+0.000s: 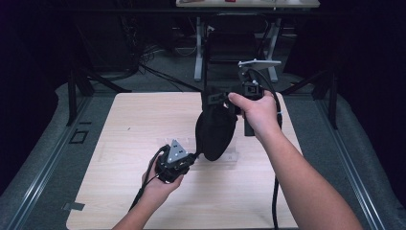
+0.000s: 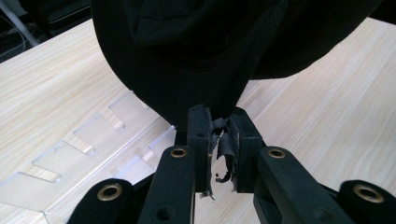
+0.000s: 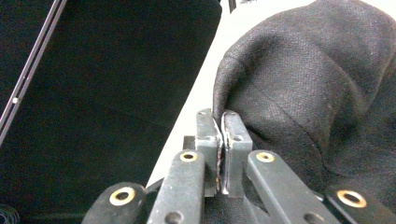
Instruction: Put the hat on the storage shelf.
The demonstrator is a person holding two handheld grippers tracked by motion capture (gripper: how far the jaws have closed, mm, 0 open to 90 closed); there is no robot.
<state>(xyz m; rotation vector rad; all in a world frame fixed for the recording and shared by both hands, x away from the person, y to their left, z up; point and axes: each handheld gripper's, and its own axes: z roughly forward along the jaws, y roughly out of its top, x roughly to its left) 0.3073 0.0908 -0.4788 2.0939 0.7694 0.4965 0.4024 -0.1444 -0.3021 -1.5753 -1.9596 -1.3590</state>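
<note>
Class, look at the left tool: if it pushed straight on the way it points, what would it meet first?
Most likely the black cloth bag: the left tool already pinches its lower edge, and its body hangs directly ahead.

Bright table [image 1: 143, 201], dark surroundings (close-ups perhaps slightly soft)

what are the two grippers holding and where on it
Both hold the black cloth bag: right gripper pinches its upper edge, left gripper pinches its lower edge.

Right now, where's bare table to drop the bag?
Free: the table's left half and the near edge between the forearms. Crowded: centre, where the bag hangs over the clear rack between both grippers.
</note>
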